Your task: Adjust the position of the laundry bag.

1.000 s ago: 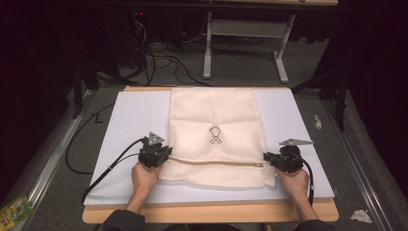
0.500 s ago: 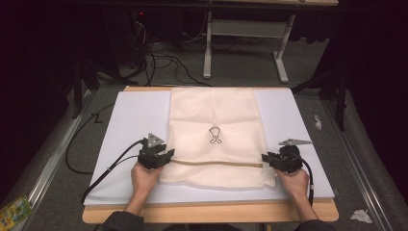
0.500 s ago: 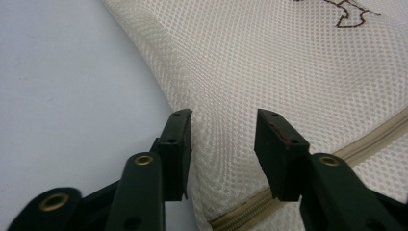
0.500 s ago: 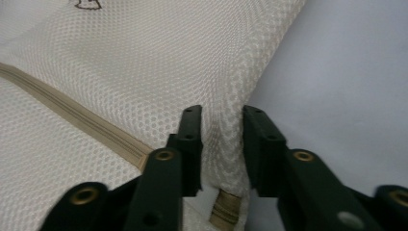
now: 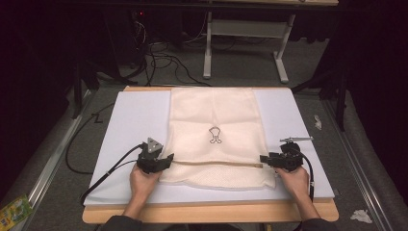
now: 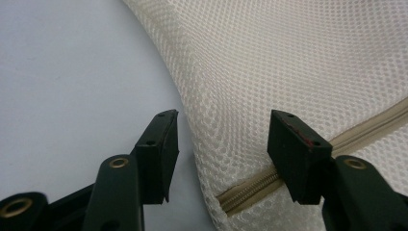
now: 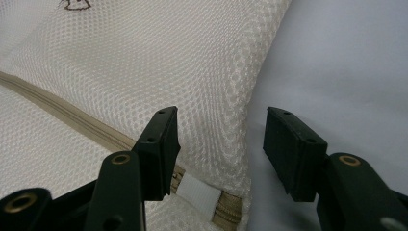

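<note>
Bag: a cream mesh laundry bag (image 5: 216,134) lies flat in the middle of a white foam board (image 5: 137,115), its long side running away from the person; a small dark printed figure (image 5: 215,135) sits near its centre.
Zip: a beige zip (image 5: 216,163) crosses the bag near its near end, from one side edge to the other; in the right gripper view a white fabric tab (image 7: 197,194) lies at the zip's end, close to the bag's edge.
Left gripper: the black left gripper (image 5: 166,161) rests at the bag's left edge, level with the zip. Its jaws have just been opening and now stand apart; in the left gripper view (image 6: 221,139) the bag's edge and the zip's end lie between them, with neither pad pressing.
Right gripper: the black right gripper (image 5: 263,159) sits at the bag's right edge, at the zip's other end. Its jaws have just been opening too and stand apart (image 7: 219,144) astride the bag's edge, unclamped.
Board: it lies on a wooden table (image 5: 207,211).
Surroundings: grey floor with black cables (image 5: 163,53) beyond the table.
</note>
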Available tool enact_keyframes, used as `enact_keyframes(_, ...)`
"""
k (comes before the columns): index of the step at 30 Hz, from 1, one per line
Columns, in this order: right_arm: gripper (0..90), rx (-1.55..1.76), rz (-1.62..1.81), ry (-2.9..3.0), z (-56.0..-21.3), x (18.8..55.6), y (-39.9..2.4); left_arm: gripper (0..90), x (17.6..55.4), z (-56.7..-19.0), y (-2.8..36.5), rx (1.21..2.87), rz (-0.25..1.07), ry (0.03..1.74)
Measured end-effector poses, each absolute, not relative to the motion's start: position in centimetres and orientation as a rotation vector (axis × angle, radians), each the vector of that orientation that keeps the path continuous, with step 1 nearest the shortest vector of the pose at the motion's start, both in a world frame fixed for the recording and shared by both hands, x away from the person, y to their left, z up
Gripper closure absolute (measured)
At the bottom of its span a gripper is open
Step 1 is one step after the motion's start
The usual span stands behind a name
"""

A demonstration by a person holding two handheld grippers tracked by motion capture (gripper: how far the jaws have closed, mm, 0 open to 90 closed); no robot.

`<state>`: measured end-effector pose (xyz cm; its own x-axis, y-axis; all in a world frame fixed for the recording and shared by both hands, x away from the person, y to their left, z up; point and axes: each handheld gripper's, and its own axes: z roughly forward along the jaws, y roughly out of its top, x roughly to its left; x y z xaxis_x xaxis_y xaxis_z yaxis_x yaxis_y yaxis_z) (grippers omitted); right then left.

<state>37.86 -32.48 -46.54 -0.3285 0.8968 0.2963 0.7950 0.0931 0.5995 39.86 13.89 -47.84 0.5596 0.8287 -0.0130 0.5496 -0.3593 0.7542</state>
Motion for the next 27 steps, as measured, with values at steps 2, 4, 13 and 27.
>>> enact_keyframes(2,47.1,1.754,1.049,2.214,-46.4,38.0,-32.5,43.9,39.9,-48.1,13.9,2.058,0.479,1.109)
enact_keyframes(4,47.1,1.767,1.051,2.224,-46.4,38.1,-32.6,43.5,39.9,-48.2,13.9,2.061,0.484,1.108)
enact_keyframes(13,46.3,1.848,0.983,2.299,-45.7,38.5,-32.3,43.0,39.9,-48.6,13.9,2.04,0.473,1.117)
enact_keyframes(27,48.3,1.911,1.081,2.362,-45.9,39.8,-31.6,43.1,39.9,-48.6,14.0,2.036,0.468,1.118)
